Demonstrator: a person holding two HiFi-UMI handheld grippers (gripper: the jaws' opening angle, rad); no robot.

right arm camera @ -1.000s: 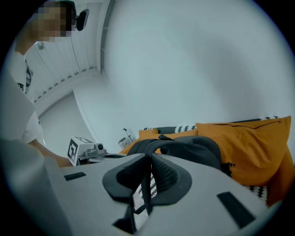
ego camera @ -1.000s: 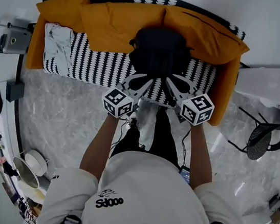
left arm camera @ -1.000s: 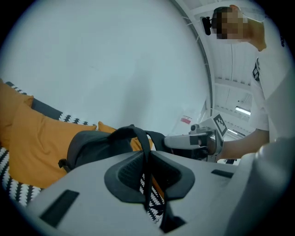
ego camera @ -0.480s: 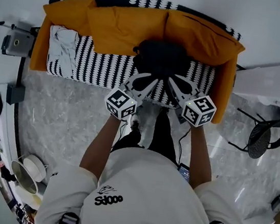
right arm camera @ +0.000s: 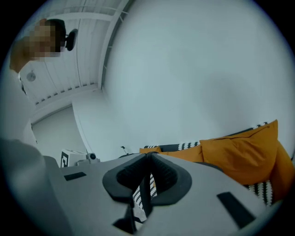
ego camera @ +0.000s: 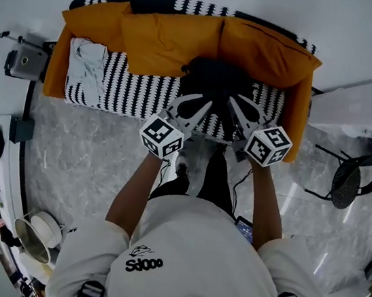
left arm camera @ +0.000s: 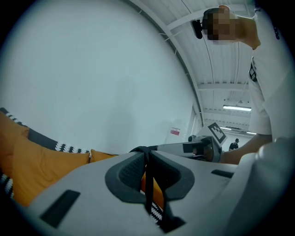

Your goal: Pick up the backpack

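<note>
Over the middle of the striped sofa seat, the black backpack (ego camera: 216, 80) sits just in front of the orange cushions (ego camera: 167, 39). From the head view I cannot tell whether its base rests on the seat or hangs clear of it. Both tongs reach into its near edge, side by side and close together.

The left gripper (ego camera: 201, 104) is pinching a strap (left arm camera: 147, 184). In the left gripper view the thin black band runs straight down between the two dark pads, which press on it from both sides. Those jaws have just been closing a touch tighter on it. The right gripper (ego camera: 237, 103) is likewise clamped on the other strap (right arm camera: 145, 191), a dark band caught between its pads, with the black-and-white seat pattern showing behind it. Each gripper view shows its neighbour's marker cube off to the side.

Around the bag, the sofa (ego camera: 132, 89) has orange padding over both arms, and a pale crumpled cloth (ego camera: 87, 69) lies at the left end of the seat. Behind it I see a plain white wall. Grey marbled floor (ego camera: 82, 157) spreads in front. A black chair (ego camera: 349, 181) stands off to the right, beside a white box (ego camera: 349, 109), and a small camera on a stand (ego camera: 23, 63) sits left of the sofa.
</note>
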